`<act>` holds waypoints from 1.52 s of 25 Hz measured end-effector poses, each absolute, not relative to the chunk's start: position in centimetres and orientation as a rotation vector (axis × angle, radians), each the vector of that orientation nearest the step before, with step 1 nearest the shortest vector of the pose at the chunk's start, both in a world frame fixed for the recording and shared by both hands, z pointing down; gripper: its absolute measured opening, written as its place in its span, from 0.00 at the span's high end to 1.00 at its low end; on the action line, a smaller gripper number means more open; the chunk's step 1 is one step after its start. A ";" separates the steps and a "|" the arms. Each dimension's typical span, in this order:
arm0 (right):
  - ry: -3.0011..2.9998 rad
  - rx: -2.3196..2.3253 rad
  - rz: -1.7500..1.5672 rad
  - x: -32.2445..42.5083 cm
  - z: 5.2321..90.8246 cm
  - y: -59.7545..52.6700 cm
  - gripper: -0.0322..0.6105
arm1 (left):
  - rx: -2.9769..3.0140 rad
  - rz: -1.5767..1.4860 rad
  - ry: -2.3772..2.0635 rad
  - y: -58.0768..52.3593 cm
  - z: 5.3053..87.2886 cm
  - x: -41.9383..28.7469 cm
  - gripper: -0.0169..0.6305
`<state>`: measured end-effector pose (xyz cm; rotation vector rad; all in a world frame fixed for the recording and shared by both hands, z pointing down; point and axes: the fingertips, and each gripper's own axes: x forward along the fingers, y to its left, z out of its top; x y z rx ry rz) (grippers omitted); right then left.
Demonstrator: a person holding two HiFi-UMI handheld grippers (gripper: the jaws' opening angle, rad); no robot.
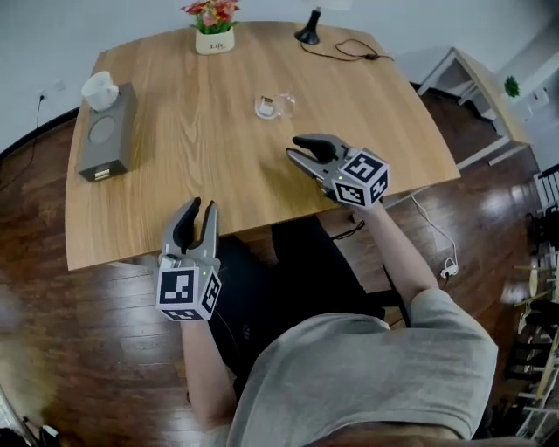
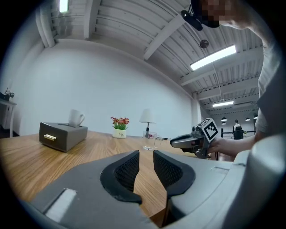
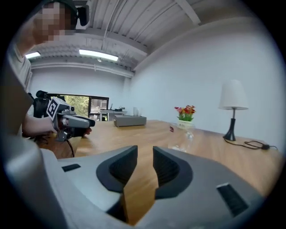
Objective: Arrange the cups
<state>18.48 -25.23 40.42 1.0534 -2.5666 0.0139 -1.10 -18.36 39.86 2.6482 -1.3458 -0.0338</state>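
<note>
A clear glass cup [image 1: 272, 106] stands on the wooden table [image 1: 175, 192], right of centre. A white mug [image 1: 100, 90] sits on top of a grey box [image 1: 106, 140] at the table's left. My right gripper [image 1: 293, 148] hovers over the table's near right part, short of the glass cup [image 3: 182, 142]; its jaws are a little apart with nothing between them. My left gripper [image 1: 203, 206] is at the table's front edge, level, jaws narrowly apart and empty. The left gripper view shows the glass cup [image 2: 149, 141] and the white mug [image 2: 76, 118] far ahead.
A flower pot [image 1: 214, 26] and a black lamp base [image 1: 308, 30] with its cable stand along the far edge. A white side table [image 1: 476, 96] is off to the right. Dark wooden floor surrounds the table.
</note>
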 end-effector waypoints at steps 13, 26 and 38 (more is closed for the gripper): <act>-2.454 1.280 0.053 24.6 41.7 -30.1 0.72 | 2.728 0.177 -1.400 -20.0 40.9 0.0 0.83; -2.330 1.230 -0.005 21.6 40.9 -37.2 0.74 | 2.729 0.181 -1.372 -19.8 40.8 0.5 0.83; -2.540 1.101 0.078 15.4 37.4 -34.7 0.87 | 2.715 0.140 -1.336 -19.7 40.1 1.2 0.83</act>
